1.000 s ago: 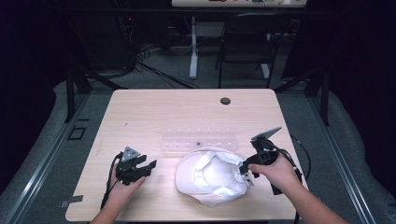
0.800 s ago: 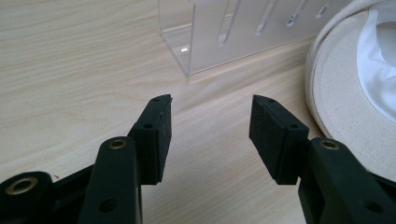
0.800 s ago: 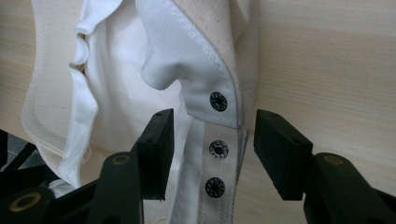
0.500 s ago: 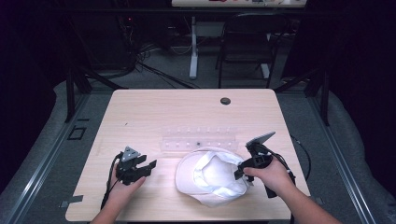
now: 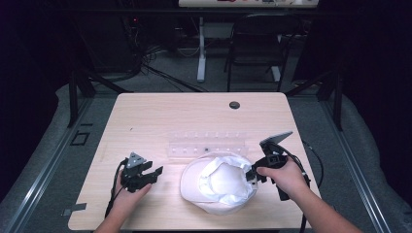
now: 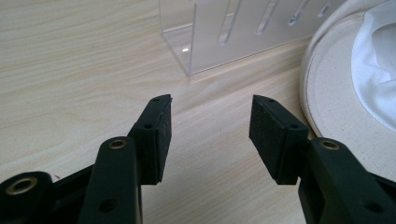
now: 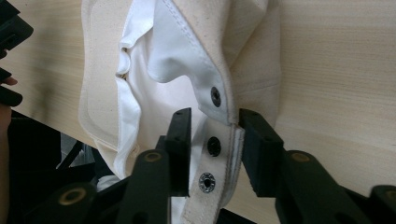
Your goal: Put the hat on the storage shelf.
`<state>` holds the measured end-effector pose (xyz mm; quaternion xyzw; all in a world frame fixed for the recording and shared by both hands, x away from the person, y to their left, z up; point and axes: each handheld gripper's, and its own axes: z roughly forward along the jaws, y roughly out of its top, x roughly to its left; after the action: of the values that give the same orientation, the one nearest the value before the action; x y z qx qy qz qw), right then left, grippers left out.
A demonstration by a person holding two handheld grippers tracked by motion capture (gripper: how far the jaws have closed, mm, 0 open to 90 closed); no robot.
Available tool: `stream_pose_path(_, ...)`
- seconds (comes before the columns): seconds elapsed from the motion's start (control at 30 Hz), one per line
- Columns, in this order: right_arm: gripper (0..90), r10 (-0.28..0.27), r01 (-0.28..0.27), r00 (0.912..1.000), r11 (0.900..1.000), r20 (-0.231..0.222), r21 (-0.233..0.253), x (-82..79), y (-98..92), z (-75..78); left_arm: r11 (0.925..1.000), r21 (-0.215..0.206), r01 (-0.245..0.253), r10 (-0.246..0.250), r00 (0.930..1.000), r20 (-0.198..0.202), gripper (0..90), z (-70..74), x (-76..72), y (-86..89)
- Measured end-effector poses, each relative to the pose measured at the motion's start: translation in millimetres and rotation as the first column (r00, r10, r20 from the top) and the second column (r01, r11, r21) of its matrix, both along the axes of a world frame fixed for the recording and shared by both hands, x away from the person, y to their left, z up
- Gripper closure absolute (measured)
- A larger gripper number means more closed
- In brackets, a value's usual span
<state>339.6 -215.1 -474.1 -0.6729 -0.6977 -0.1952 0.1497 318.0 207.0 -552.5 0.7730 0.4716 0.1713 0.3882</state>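
Observation:
A cream hat (image 5: 218,184) with a white lining lies upside down on the wooden table (image 5: 160,116), near its front edge. At the hat's right edge my right gripper (image 5: 252,175) is shut on the snap strap (image 7: 217,154). The strap runs up between the two jaws of the right gripper (image 7: 215,126), and its black snaps face the camera. To the left of the hat my left gripper (image 5: 154,174) rests low over the wood. In its own view the left gripper (image 6: 210,121) is open and holds nothing, with the hat's brim (image 6: 336,93) at the right.
A clear acrylic rack (image 5: 206,145) with slots lies just behind the hat, and its near corner (image 6: 187,42) is ahead of the left jaws. A small black disc (image 5: 234,105) sits near the table's far edge. Chairs and cables stand on the floor beyond.
My right gripper has shifted a little left into the hat's right edge and tilted. The left gripper has stayed in place.

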Motion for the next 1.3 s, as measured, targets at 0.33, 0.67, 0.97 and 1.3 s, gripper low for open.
stream_pose_path(0.33, 77.5, 0.046, -0.046, 0.999, 0.997, -0.002, -0.069, 1.4, 6.0, 4.1, 1.0, -0.002, -0.005, 0.005, 1.0, 0.001, 49.4, 0.1, 0.1, 0.3)
stream_pose_path(0.67, 79.9, 0.036, -0.032, 0.9986, 0.995, 0.038, -0.089, 2.0, 5.5, 19.0, 1.0, 0.003, -0.002, 0.002, 1.0, 0.003, 49.4, 0.0, 0.4, 0.8)
stream_pose_path(0.97, 80.5, 0.038, -0.033, 0.9974, 0.996, 0.061, -0.087, 3.0, 4.7, 39.0, 1.0, 0.001, -0.004, 0.004, 1.0, 0.003, 49.4, 0.0, 0.2, 0.6)
stream_pose_path(1.3, 81.1, 0.015, -0.008, 0.995, 0.997, 0.099, -0.077, 5.3, 8.8, 62.6, 1.0, 0.004, -0.006, 0.006, 1.0, 0.002, 49.5, -0.2, 0.5, 0.7)
